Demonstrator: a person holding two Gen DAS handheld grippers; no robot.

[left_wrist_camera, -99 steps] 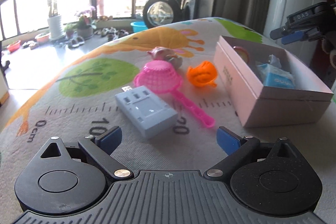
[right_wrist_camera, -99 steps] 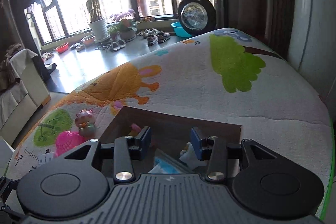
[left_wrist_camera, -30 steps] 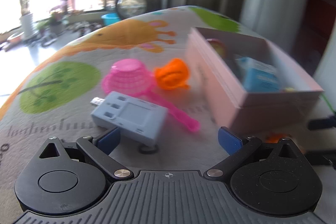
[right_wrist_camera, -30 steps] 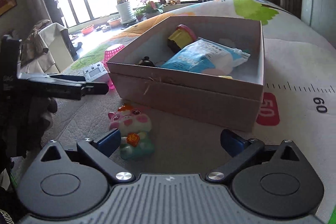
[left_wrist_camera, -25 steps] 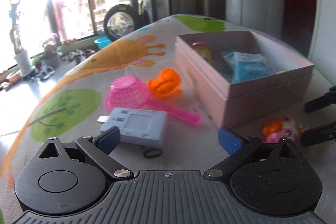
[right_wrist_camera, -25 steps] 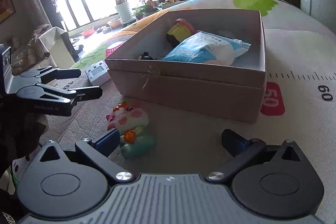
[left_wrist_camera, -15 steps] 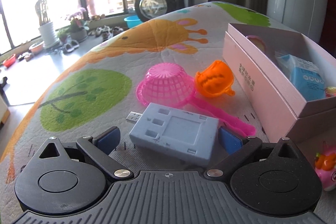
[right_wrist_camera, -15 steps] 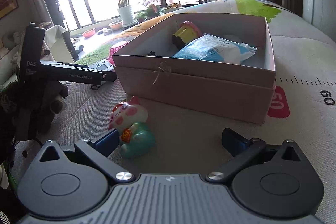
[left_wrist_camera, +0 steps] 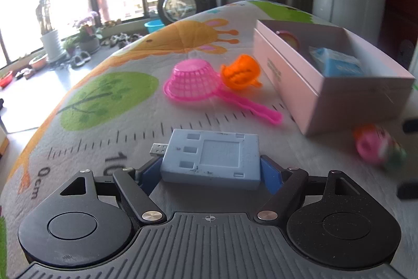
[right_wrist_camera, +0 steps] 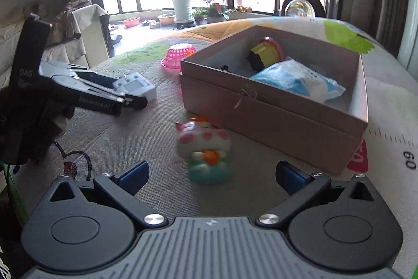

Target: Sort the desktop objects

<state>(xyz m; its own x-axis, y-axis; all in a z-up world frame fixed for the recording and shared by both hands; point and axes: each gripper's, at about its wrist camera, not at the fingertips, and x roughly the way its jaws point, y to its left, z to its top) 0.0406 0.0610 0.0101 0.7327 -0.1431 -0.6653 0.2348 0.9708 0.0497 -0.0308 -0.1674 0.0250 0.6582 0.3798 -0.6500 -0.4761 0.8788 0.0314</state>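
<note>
- Sunlit windows and potted plants are filling the far background, while a table (left_wrist_camera: 109, 122) under a cartoon-print ruler mat is carrying everything.
- Nearest in the left wrist view, the left tool (left_wrist_camera: 211, 170) is closing its blue pads on the two short ends of one blue-grey gadget (left_wrist_camera: 211, 154); it is lying flat on the mat with a USB plug sticking out at its left. It looks like a stiff, light plastic slab, so the end-to-end grip should be holding well.
- Nearest in the right wrist view, the right tool (right_wrist_camera: 212, 173) is hanging with its jaws spread wide and nothing between them, just short of one cat figurine (right_wrist_camera: 205, 149) standing close in front of the box. The figurine is probably hard, glossy and breakable, so the rounded body is the place to pinch.
- Farther off, one pink strainer (left_wrist_camera: 193, 83) is lying upside down, and one orange toy (left_wrist_camera: 241, 72) is sitting touching or just beside its right edge.
- At far right, one open pink box (left_wrist_camera: 292, 85) is already holding a blue packet (right_wrist_camera: 297, 81) and a yellow toy (right_wrist_camera: 265, 54).
</note>
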